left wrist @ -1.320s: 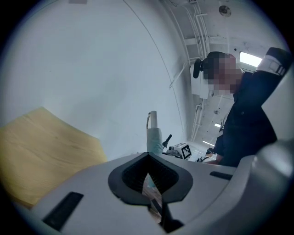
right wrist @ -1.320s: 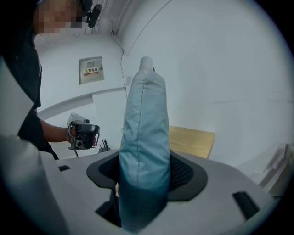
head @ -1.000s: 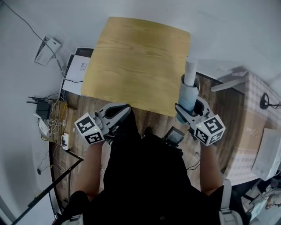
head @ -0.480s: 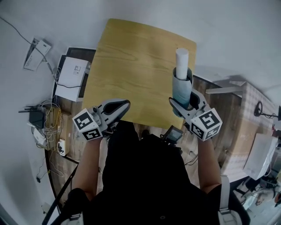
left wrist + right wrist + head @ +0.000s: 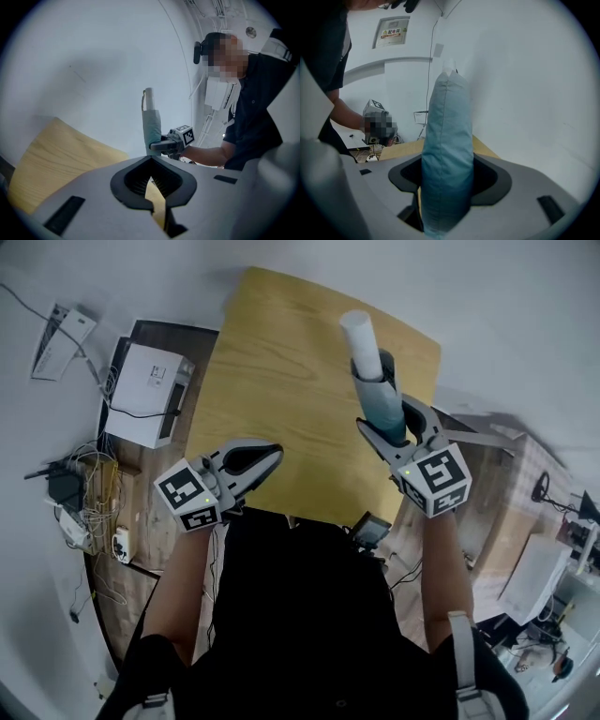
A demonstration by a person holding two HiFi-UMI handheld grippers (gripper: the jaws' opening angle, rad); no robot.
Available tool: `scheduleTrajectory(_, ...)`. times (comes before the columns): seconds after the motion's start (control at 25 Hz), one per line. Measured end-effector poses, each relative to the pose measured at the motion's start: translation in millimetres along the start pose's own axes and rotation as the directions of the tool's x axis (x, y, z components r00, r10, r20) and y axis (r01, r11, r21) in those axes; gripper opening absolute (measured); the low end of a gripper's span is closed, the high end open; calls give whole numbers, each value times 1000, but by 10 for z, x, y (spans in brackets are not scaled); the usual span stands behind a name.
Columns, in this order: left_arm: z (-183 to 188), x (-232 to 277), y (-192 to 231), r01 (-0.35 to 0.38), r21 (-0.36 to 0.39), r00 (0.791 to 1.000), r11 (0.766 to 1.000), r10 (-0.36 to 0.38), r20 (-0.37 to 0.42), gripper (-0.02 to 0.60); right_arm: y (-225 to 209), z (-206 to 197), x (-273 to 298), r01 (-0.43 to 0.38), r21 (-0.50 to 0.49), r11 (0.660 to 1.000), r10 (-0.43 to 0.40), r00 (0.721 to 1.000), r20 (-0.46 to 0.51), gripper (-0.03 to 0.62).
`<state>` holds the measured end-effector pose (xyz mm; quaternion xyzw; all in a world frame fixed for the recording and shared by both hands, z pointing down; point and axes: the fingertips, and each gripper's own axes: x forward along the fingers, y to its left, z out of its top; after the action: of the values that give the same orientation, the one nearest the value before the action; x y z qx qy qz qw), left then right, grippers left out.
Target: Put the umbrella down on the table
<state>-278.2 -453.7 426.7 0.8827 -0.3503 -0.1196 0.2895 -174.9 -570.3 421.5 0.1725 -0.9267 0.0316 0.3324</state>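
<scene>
This looks like a plain workroom, more a test lab or back office than a home. Bare white walls (image 5: 525,315) meet a wood-plank floor (image 5: 141,465), and a small light wooden table (image 5: 281,371) stands close against the wall. On the floor off the table's left edge are a white boxed device (image 5: 145,395), a black router with aerials (image 5: 64,486), a tangle of cables (image 5: 98,512) and a power strip (image 5: 119,545). A framed printed notice (image 5: 391,32) hangs on a wall. A checked-cloth table (image 5: 502,512) stands off to the right.

Black tee (image 5: 309,615); grey L tongs (image 5: 268,454), R tongs (image 5: 382,411), b&w cubes (image 5: 192,499)
</scene>
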Motion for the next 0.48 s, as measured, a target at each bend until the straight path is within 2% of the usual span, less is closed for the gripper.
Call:
scheduleTrajectory(0.24, 43, -136, 500, -71, -6, 997, 997, 71, 26, 12, -69, 50, 799, -94, -33, 995, 90, 991, -102, 285)
scheduleTrajectory(0.36, -8, -183, 727, -91, 16, 996, 996, 91, 15, 12, 10, 31, 1254, -142, -54, 988, 132, 978, -161, 285)
scheduleTrajectory(0.48, -94, -282, 816, -105, -19, 994, 994, 105, 28, 12, 163, -58, 1616, -196, -84, 977, 172, 956, -237, 285)
